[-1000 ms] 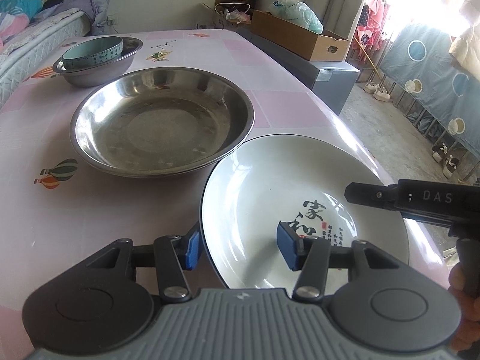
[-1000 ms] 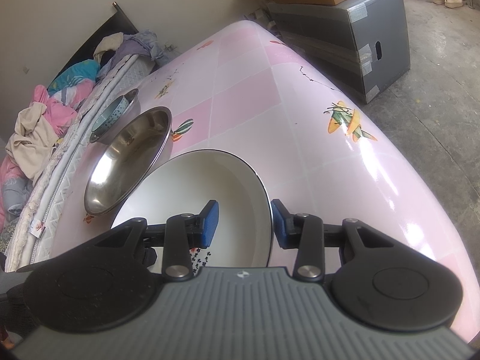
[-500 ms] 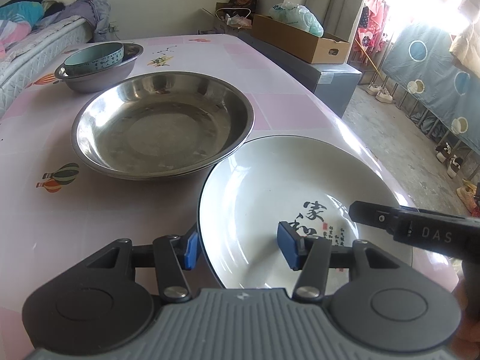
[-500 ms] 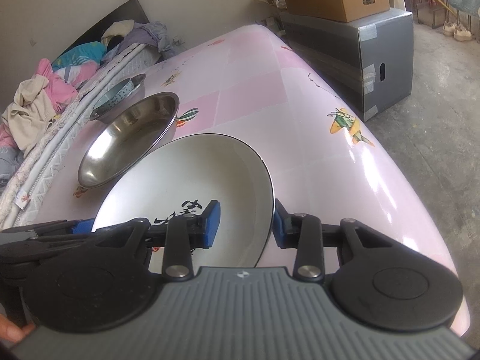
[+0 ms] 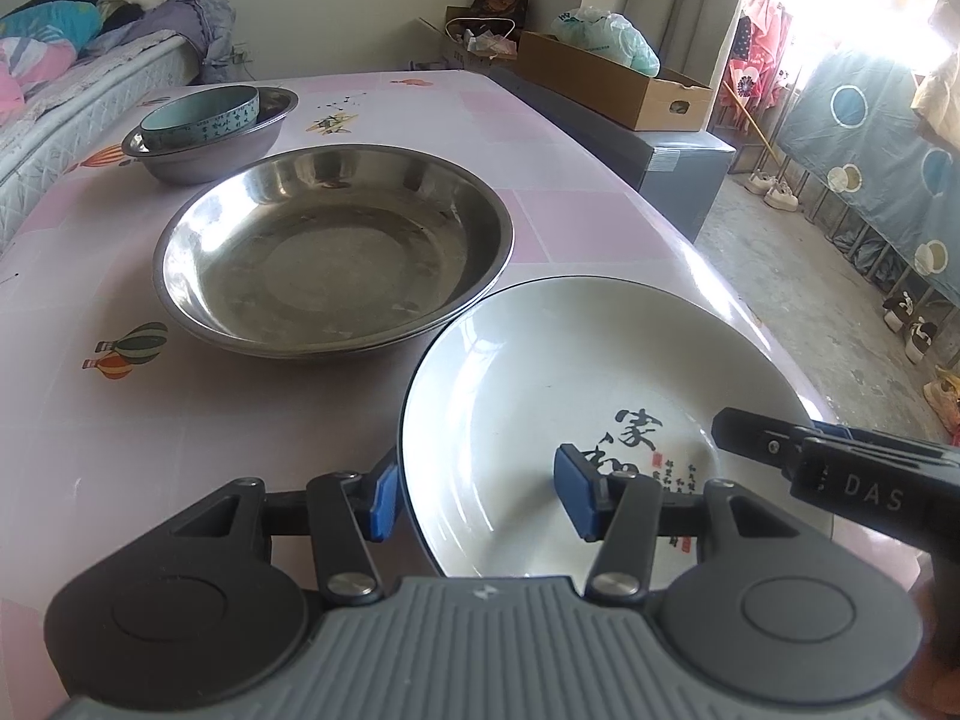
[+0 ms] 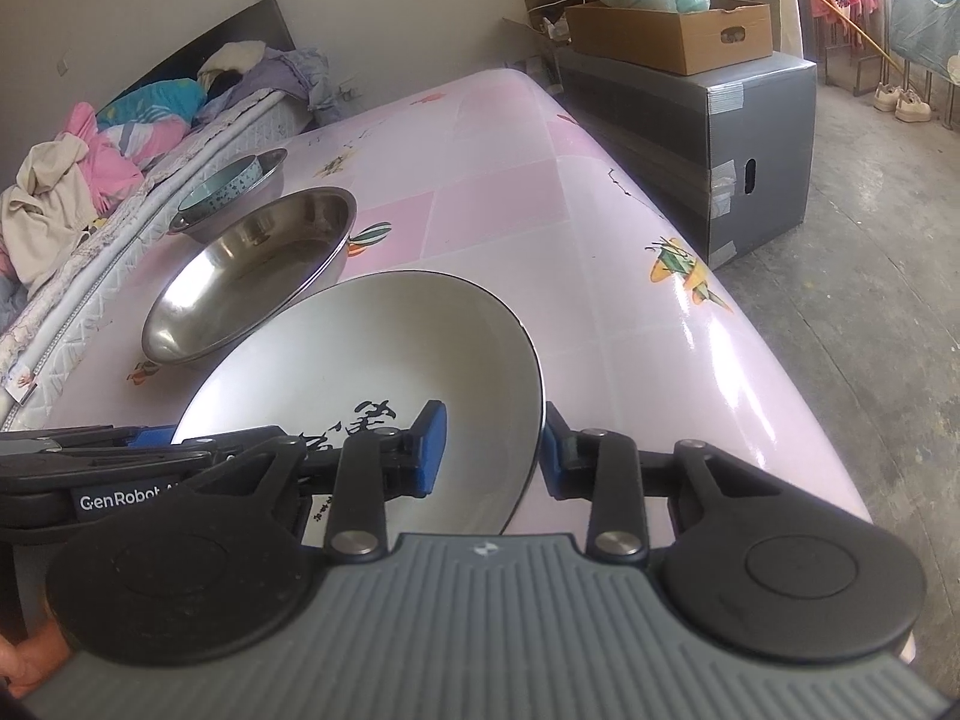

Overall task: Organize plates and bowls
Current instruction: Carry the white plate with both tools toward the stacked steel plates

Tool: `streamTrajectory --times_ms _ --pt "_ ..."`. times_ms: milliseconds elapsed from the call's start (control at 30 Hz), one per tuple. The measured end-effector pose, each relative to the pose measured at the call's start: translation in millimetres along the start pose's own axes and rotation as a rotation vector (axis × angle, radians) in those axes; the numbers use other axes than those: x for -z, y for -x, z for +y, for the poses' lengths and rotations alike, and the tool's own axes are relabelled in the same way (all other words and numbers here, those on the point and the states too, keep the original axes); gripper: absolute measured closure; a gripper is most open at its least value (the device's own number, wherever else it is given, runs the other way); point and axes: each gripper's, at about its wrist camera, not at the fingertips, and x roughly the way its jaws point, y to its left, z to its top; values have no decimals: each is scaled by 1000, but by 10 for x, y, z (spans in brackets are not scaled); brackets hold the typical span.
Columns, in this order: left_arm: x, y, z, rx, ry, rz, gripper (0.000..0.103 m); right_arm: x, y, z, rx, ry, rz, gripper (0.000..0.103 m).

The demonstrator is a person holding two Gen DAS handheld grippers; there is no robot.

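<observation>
Two grippers straddle opposite edges of one white plate (image 5: 576, 396) at the near end of the pink table (image 5: 120, 420). Plate: wide, shallow, glossy white inside, thin dark rim line, black brush characters with a small red seal near its near side. Far edge just beside, maybe overlapping, the rim of the big steel dish (image 5: 333, 246). Beyond that, a smaller steel bowl (image 5: 204, 147) with a pale blue-green bowl (image 5: 201, 114) sitting inside it.

Left gripper (image 5: 477, 495): jaws partly open, rim between the blue pads; neither pad visibly pressing.

Right gripper (image 6: 492, 450): jaws have just been closing, plate rim between them, outer pad at the rim, inner pad apart from the plate's inside. No firm grip visible.
</observation>
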Motion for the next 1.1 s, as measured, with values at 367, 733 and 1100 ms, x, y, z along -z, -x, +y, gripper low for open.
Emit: streamTrajectory --times_ms 367,733,1100 --pt "-4 41 -62 18 -1 -4 50 -8 97 -69 13 -16 -16 72" --pt "-7 84 -82 16 3 -15 50 0 170 -83 14 -10 -35 72" --pt "-16 162 -107 16 6 -31 50 8 243 -55 17 -7 -56 72"
